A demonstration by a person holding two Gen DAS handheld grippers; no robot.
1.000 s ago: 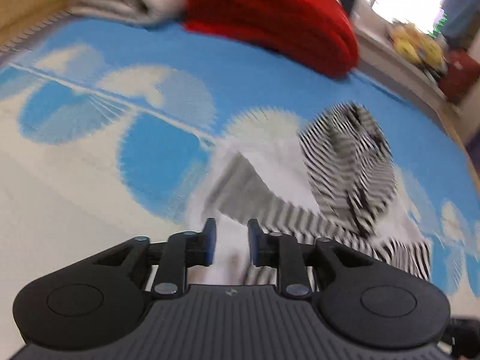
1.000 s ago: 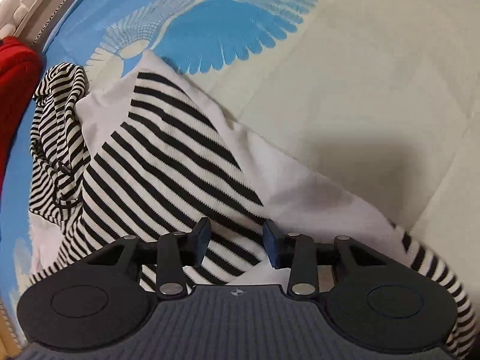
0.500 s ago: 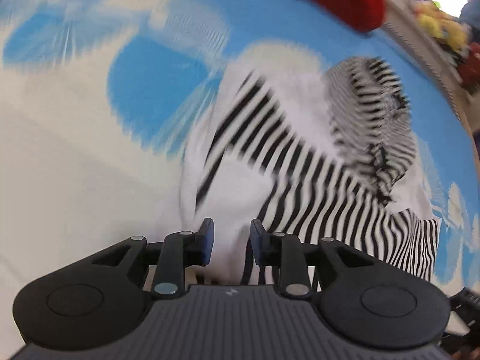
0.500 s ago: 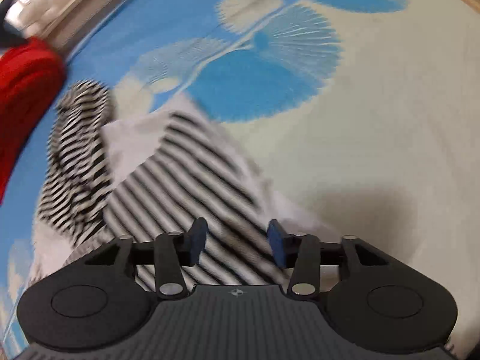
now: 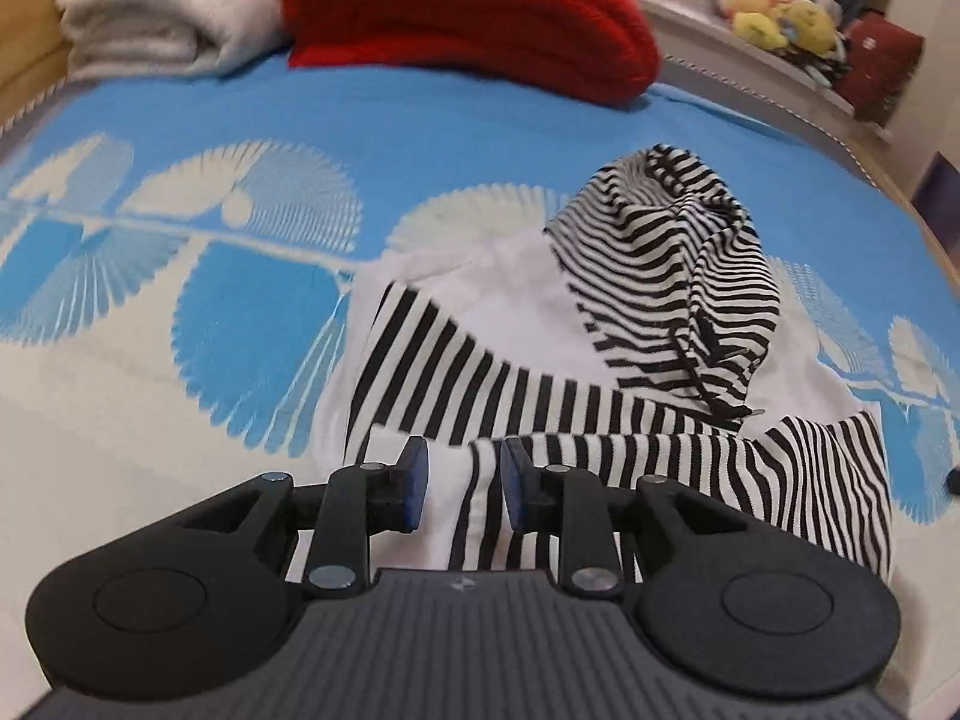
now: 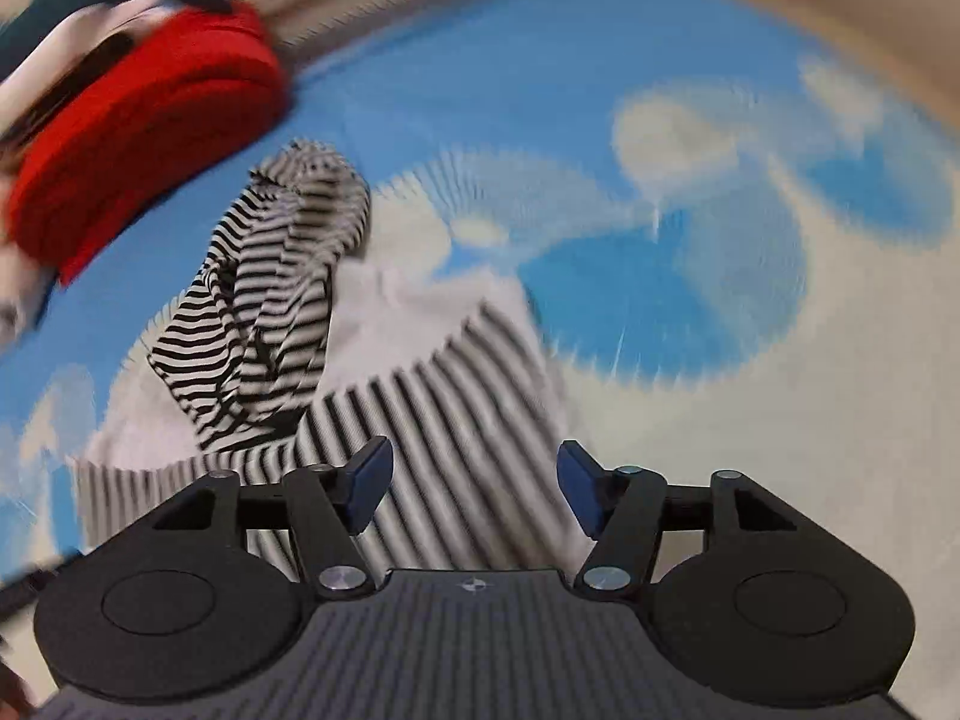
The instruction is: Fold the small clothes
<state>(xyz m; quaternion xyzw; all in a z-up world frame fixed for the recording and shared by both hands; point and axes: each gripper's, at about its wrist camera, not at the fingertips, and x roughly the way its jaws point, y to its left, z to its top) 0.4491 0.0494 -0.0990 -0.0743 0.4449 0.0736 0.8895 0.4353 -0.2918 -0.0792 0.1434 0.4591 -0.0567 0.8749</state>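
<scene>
A black-and-white striped garment (image 5: pixel 600 360) lies partly folded on a bed covered by a blue and cream fan-patterned bedspread (image 5: pixel 240 138). Compared with a second earlier, the right gripper (image 6: pixel 474 489) has pulled back from the cloth and its view has swung round – the garment now sits lower and further left in its blurred picture, with more bedspread showing. Its jaws are opening, standing wide with nothing pressed between them; striped fabric only lies beneath. That suggests a fold has just been laid down and released, though the hood end (image 5: pixel 678 252) is still bunched up, so the folding looks unfinished.

The left gripper (image 5: pixel 462 489) points steeply down at the near edge of the garment, closer than it was a second ago. Its jaws are open, a narrow gap between the blue pads – cloth lies under them, not gripped.

A red folded blanket (image 5: pixel 468 18) and a cream blanket (image 5: pixel 162 18) rest at the far edge of the bed
</scene>
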